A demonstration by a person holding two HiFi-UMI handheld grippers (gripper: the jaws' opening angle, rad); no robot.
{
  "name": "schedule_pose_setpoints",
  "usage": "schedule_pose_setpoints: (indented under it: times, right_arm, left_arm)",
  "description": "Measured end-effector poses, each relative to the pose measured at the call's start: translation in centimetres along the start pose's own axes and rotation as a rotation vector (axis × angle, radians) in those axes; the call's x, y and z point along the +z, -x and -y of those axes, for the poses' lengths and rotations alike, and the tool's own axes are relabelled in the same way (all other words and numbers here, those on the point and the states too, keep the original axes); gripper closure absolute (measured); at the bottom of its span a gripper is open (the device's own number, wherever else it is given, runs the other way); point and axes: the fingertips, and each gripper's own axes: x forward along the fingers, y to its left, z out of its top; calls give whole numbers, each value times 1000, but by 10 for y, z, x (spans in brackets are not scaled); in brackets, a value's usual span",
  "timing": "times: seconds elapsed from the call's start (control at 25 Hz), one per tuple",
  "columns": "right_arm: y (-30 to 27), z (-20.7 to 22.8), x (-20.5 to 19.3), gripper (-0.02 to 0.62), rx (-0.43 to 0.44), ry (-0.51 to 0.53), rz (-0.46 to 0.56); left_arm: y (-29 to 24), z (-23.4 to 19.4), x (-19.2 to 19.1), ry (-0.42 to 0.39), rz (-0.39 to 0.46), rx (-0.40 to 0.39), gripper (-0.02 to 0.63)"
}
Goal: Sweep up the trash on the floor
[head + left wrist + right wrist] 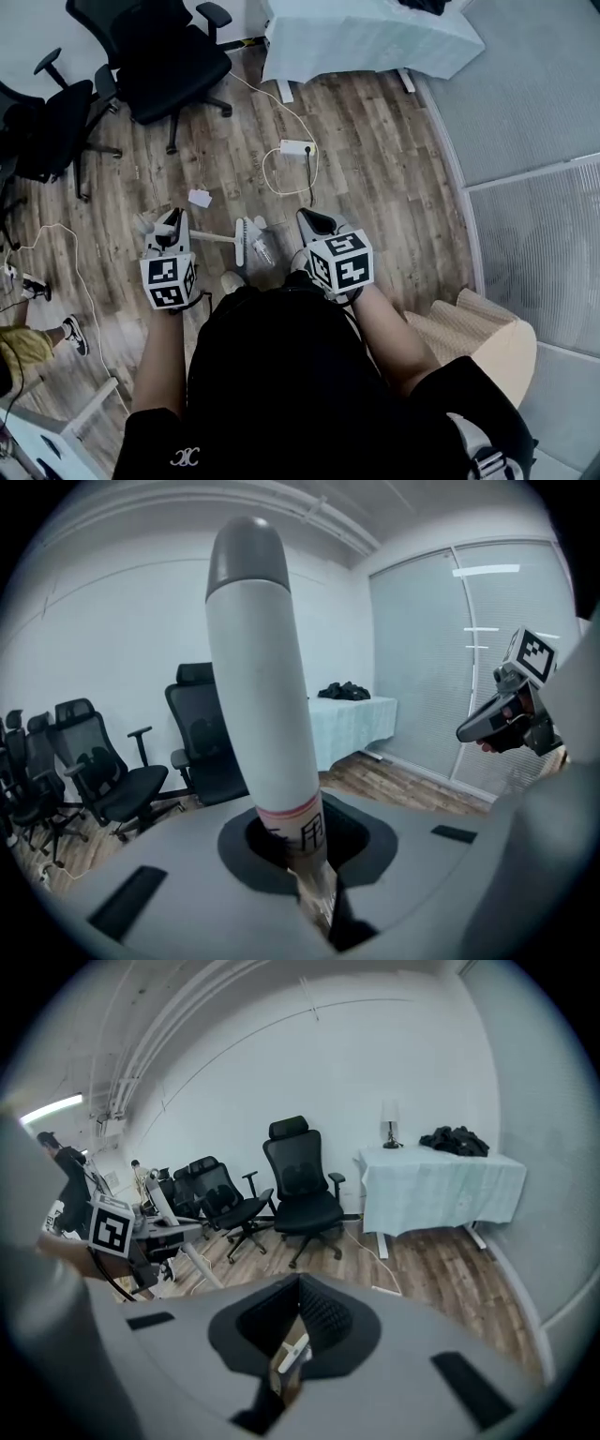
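My left gripper is shut on the white handle of a small broom. In the left gripper view the handle rises between the jaws of the left gripper to a grey cap. The broom's head rests on the wooden floor in front of my feet. A white paper scrap lies just beyond the left gripper. Smaller pale bits lie beside the broom head. My right gripper hangs to the right of the broom head. The jaws of the right gripper are together with nothing between them.
Black office chairs stand at the far left. A table with a pale cloth is at the far side. A power strip with looped cable lies mid-floor. A beige box is at my right, another person's shoe at my left.
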Motion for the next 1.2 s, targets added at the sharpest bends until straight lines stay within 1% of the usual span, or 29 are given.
schedule_pose_setpoints:
  times: [0.16,0.28,0.44,0.52,0.64,0.72,0.8,0.88,0.96,1.04,1.2]
  right_arm:
    - [-1,8,-3,581,-9,-14,2]
    - [-1,9,3,581,-28,-8,16]
    - [6,10,7,581,-77,10,26]
    - [11,14,5,581,-101,4,19]
    - [19,20,-5,581,-134,-17,-3]
    - [24,24,-13,581,-156,-29,-24]
    - [29,27,-21,581,-180,-37,-45]
    - [33,32,-26,581,-202,-42,-60]
    - [34,35,-28,582,-214,-40,-70]
    - [35,35,-26,581,-219,-29,-74]
    - [38,36,-18,581,-228,-13,-69]
  left_arm:
    - [-3,1,17,-81,22,-11,577]
    - [-11,-9,23,-170,29,-20,577]
    - [-30,-33,31,-299,32,-26,577]
    - [-45,-48,38,-344,33,-19,578]
    - [-69,-72,43,-388,43,2,578]
    - [-85,-87,40,-410,37,12,578]
    - [-102,-97,27,-426,0,8,578]
    - [-119,-102,5,-415,-57,1,578]
    - [-132,-105,-20,-379,-108,10,578]
    - [-138,-101,-34,-339,-109,12,580]
    - [-143,-64,-35,-341,-80,-84,580]
